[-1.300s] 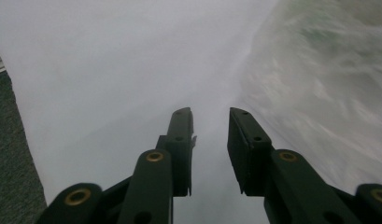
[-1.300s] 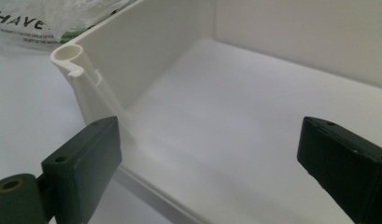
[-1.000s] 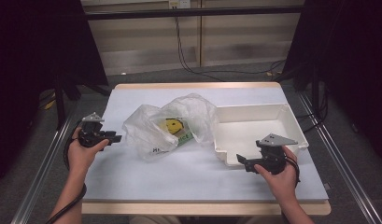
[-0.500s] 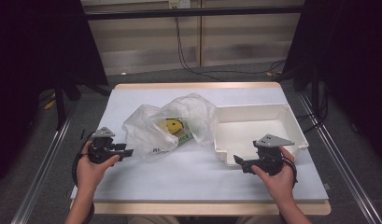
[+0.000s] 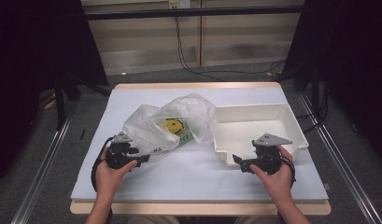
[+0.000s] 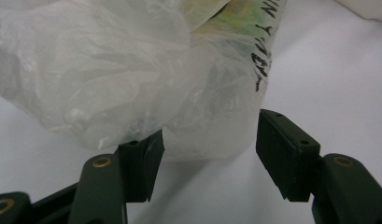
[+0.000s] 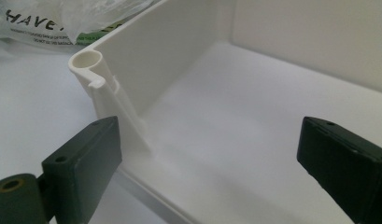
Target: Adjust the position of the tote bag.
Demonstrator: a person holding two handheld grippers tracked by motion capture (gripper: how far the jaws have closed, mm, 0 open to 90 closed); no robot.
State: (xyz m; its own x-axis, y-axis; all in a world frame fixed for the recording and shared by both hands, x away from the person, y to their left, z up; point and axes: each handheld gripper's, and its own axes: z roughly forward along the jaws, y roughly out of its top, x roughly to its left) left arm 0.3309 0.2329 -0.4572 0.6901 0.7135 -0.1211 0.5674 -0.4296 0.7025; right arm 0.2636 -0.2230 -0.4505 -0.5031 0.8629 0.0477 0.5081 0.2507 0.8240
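approach step: left gripper (image 6: 205, 161), jaws just opening and empty, nears the plastic bag (image 5: 167, 126); right gripper (image 7: 212, 158) gapes empty at the white bin (image 5: 291, 122). next: close on bag.

A wooden table (image 5: 198, 86) is covered by a white sheet (image 5: 193, 172), with its bare edge seen along the far side. Beyond it, a pale panelled wall (image 5: 146, 42) is crossed by a dark bar (image 5: 198, 11), and black cables (image 5: 193, 60) are seen hanging down to the grey floor (image 5: 76, 107). Metal rails (image 5: 44, 163) are laid on the floor at either side, and dark curtains (image 5: 34, 46) are hung left and right.
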